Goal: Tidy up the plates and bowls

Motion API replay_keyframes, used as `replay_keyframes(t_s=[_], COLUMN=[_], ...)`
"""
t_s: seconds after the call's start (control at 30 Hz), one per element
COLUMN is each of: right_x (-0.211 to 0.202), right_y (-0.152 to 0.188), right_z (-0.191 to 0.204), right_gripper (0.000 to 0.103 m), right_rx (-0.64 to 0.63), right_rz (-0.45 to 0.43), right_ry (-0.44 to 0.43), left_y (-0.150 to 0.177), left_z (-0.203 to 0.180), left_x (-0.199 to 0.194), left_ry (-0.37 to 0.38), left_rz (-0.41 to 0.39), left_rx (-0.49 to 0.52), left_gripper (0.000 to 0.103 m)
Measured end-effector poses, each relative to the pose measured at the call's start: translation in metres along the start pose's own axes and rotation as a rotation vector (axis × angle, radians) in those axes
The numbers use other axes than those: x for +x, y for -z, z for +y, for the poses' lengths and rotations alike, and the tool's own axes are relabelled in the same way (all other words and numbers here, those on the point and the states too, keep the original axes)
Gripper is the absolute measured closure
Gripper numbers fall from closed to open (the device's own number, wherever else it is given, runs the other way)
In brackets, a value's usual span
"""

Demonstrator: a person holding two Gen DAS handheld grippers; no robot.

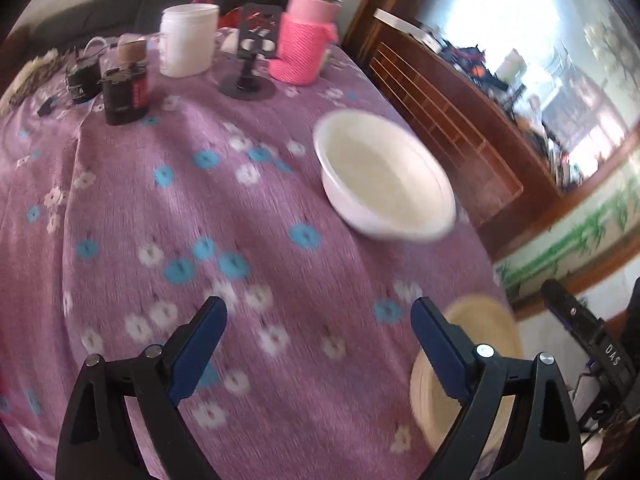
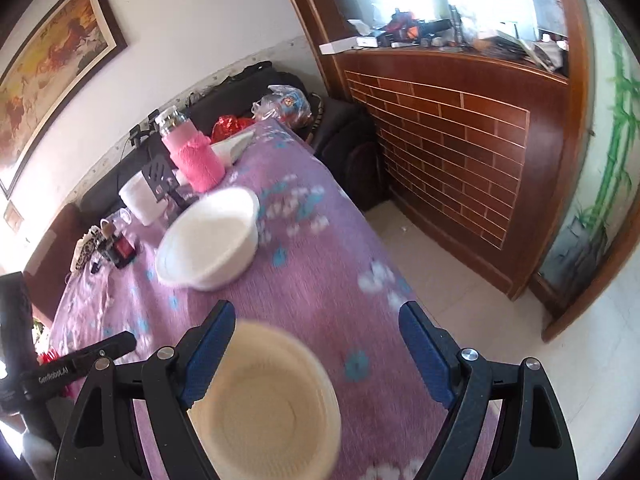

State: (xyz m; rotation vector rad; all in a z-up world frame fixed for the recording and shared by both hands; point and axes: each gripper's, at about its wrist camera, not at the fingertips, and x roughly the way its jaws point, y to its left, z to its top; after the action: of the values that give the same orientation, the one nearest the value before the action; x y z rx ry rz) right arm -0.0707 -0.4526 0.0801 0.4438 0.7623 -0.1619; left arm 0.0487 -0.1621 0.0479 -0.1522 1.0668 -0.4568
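Two bowls on the purple floral tabletop [image 1: 120, 208].
My left tool [image 1: 319, 340] and right tool [image 2: 318, 344] both spread, holding nothing; white bowl [image 1: 384, 176] far, cream bowl [image 2: 264, 396] near.

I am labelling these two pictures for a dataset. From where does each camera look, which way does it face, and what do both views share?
Left wrist: sits on the open left hand-held gripper, looking across the purple flowered tablecloth at the white round bowl; the right hand-held gripper shows at the right edge.
Right wrist: sits on the open right hand-held gripper, above the cream round bowl, facing the wooden partition.
Shared: both bowls, the pink knitted-sleeve bottle, the tablecloth.
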Motion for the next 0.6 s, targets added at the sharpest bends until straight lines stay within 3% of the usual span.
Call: replay_keyframes(t_s=[0.17,0.3,0.37,0.43,0.6], right_x=[0.035,0.09,0.115,0.134,0.153], right_y=[-0.051,-0.077,-0.083,-0.085,-0.083], right_z=[0.026,0.047,0.05,0.053,0.053], right_gripper=[0.016,0.016,0.023,0.028,0.03], right_rx=[-0.024,-0.037,-0.028,-0.022,-0.019], right_rz=[0.069,0.178,0.239,0.288,0.328], right_ry=[-0.055,-0.054,-0.052,-0.051,-0.047], left_y=[-0.052,-0.078,-0.084,-0.086,-0.085], left_z=[0.006,0.008,0.008,0.005,0.009], left_x=[0.014,0.043,0.058,0.068,0.084], left_ry=[-0.03,0.004,-0.008,-0.012,0.007], left_rz=[-0.024,0.022,0.053,0.082,0.113], left_rx=[-0.001,-0.035,-0.032,-0.014,-0.033], left_gripper=[0.01,0.011,0.03,0.039,0.04])
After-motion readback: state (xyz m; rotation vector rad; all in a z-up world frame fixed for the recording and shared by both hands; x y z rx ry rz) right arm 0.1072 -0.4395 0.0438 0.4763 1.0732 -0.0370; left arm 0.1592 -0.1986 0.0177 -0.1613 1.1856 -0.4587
